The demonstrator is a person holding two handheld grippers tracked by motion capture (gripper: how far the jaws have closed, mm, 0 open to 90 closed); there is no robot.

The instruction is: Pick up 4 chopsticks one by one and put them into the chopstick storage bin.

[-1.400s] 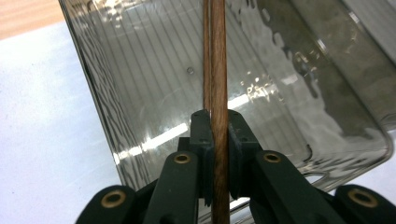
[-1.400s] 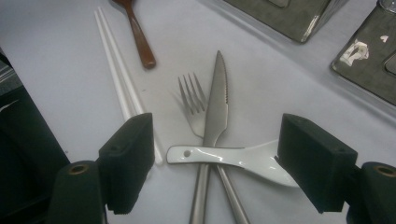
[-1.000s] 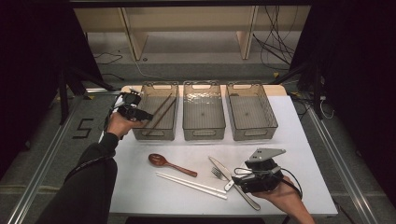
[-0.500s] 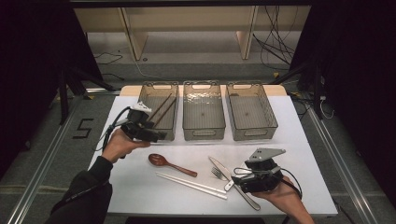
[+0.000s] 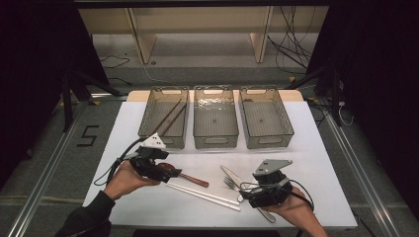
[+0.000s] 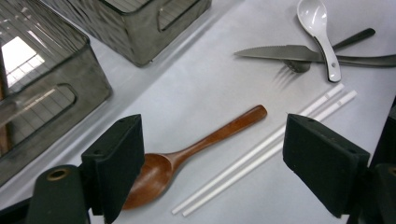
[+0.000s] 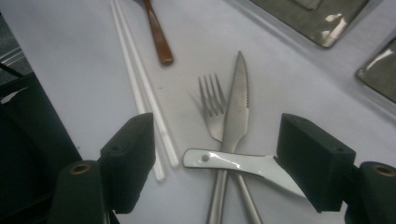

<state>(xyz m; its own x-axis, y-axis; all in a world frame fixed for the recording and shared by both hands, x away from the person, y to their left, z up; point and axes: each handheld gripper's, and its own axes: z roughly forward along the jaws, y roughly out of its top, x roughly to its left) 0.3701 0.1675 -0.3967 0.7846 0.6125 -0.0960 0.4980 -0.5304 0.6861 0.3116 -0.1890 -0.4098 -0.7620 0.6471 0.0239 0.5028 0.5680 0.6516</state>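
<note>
The left gripper (image 6: pixel 212 168) has just been opening its jaws; they stand apart over the wooden spoon (image 6: pixel 187 158) on the tabletop (image 5: pixel 306 153), near-left. Lower squarely, pinch the neck. Right gripper (image 7: pixel 217 163), jaws apart, straddles the white spoon (image 7: pixel 233 163).

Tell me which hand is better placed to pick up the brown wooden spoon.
Left. The left gripper has its open fingers around the brown wooden spoon; the right gripper hovers over the steel knife.
</note>
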